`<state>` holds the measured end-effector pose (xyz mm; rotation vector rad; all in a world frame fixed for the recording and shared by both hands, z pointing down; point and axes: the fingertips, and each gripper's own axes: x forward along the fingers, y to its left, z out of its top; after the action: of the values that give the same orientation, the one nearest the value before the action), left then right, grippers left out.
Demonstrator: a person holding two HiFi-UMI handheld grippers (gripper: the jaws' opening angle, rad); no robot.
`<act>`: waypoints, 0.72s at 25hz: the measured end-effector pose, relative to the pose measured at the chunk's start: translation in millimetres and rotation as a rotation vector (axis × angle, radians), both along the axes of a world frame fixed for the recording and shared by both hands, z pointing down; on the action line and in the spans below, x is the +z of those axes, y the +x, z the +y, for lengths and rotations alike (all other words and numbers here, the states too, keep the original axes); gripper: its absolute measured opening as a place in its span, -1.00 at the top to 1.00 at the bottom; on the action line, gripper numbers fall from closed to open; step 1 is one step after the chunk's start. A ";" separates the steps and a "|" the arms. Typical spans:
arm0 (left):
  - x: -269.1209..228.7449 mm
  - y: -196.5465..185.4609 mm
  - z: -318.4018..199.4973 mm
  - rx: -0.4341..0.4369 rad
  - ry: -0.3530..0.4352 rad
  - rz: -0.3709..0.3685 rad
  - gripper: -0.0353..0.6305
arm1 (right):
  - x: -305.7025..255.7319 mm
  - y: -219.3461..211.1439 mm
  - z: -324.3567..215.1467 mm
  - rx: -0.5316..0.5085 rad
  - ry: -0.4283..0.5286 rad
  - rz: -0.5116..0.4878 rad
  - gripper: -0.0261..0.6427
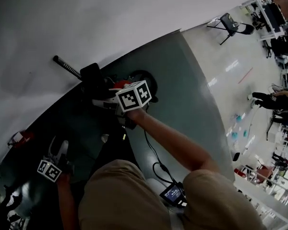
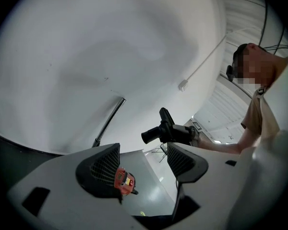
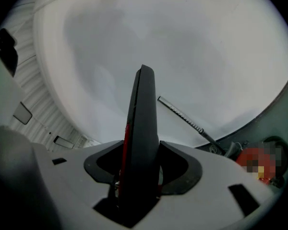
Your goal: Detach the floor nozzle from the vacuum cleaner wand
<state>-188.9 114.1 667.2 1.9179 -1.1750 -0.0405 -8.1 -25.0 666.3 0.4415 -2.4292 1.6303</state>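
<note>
Nearest the lens: tan-clad legs [image 1: 115, 195], folded low over the floor [image 1: 192, 104], presumably for working down at the level of the vacuum cleaner wand [image 3: 185, 115]. Just beyond the knees and short of the wand, the right gripper [image 3: 141, 169], closed at a middling width on a flat black piece with a red stripe, most likely the floor nozzle [image 3: 143, 109]. Seen edge-on there, standing upright out of the pads and clear of the wand's free end, with bare wall [image 3: 192, 42] between the two. So, by the look of it, already off the wand rather than half seated. Gripped across its thin edge, probably for want of any other side narrow enough for the pads. Wand itself slanting up in front of the wall, upper end bare, lower end running down toward what looks like the red-and-black vacuum body [image 1: 143, 79]. Apparently standing by itself, no gripper on it. Well to the side of the wand's foot, the left gripper [image 2: 144, 164]: jaws wide apart, nothing between the pads. Only a small red object [image 2: 125, 181] on the floor beyond the left jaw, nearer that gripper than the wand. Free, then, for steadying the wand or taking the nozzle. Remaining work, at a guess: setting the nozzle down somewhere clear of the wand.
</note>
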 end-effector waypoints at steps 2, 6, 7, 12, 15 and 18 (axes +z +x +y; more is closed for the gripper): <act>9.9 15.6 -1.8 -0.007 -0.017 0.012 -0.03 | 9.6 -5.2 8.3 -0.072 0.002 0.004 0.25; 20.2 31.1 3.1 0.025 -0.063 -0.026 -0.03 | 21.9 -10.4 17.1 -0.151 0.001 0.024 0.25; 19.7 28.8 3.0 0.013 -0.067 -0.030 -0.03 | 23.4 -10.3 17.7 -0.148 -0.011 0.020 0.25; 13.5 9.8 -2.9 -0.055 -0.041 -0.041 -0.03 | 17.2 -12.0 17.2 -0.098 -0.042 -0.023 0.25; 5.0 0.9 -13.5 -0.056 0.001 -0.050 -0.03 | 8.2 -11.8 9.2 -0.068 -0.016 -0.025 0.25; -11.7 -4.8 -21.6 -0.033 0.071 -0.062 -0.03 | -3.0 -11.5 5.5 -0.048 0.020 -0.023 0.25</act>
<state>-193.7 92.5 655.5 1.9742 -1.2623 -0.0416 -19.6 -19.5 663.3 0.3660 -2.4557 1.6014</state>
